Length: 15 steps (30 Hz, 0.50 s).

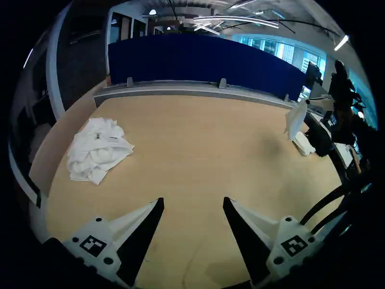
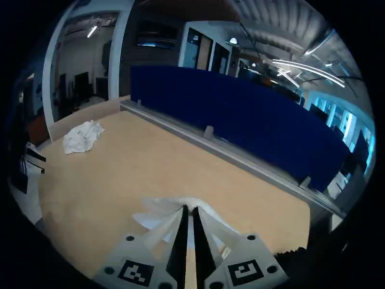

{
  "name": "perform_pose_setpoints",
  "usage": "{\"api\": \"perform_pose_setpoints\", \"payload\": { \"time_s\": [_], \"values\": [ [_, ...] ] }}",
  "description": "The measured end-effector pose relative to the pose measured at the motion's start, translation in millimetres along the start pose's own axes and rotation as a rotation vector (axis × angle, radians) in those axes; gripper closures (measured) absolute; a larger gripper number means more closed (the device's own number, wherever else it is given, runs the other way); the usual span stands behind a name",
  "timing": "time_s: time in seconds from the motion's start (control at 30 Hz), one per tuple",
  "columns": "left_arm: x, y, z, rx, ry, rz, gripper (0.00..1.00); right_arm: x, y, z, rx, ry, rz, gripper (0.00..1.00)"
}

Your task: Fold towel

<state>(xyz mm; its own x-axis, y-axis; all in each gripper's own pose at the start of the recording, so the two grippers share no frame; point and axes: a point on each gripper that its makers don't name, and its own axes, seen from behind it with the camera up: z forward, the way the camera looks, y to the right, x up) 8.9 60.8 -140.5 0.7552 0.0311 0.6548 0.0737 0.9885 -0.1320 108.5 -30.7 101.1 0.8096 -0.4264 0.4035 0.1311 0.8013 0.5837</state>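
Right tool (image 2: 188, 212) pinching white towel (image 2: 159, 204), left tool (image 1: 192, 202) wide open, empty, crumpled pile (image 1: 97, 149) beyond

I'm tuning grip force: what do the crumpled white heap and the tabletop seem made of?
The heap: soft matte cloth, probably cotton terry; it slumps in loose rumpled folds. The tabletop: light wood-look board, perhaps laminate; smooth, even tan with a faint sheen.

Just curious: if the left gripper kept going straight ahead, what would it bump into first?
The left gripper would probably meet the bare table first; the crumpled towel lies off to one side, though depth is unclear.
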Motion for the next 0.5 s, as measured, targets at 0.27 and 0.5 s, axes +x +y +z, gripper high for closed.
{"api": "perform_pose_setpoints", "payload": {
  "time_s": [0.27,0.5],
  "values": [
    [-0.4,3.3,0.4,0.015,-0.01,-0.001,0.09,-16.8,67.1,1.6,-0.065,-0.049,0.007,0.93],
    [-2.9,3.8,-2.5,0.031,-0.022,-0.002,0.09,-22.9,116.3,7.5,-0.11,-0.08,0.015,0.93]
  ]
}}
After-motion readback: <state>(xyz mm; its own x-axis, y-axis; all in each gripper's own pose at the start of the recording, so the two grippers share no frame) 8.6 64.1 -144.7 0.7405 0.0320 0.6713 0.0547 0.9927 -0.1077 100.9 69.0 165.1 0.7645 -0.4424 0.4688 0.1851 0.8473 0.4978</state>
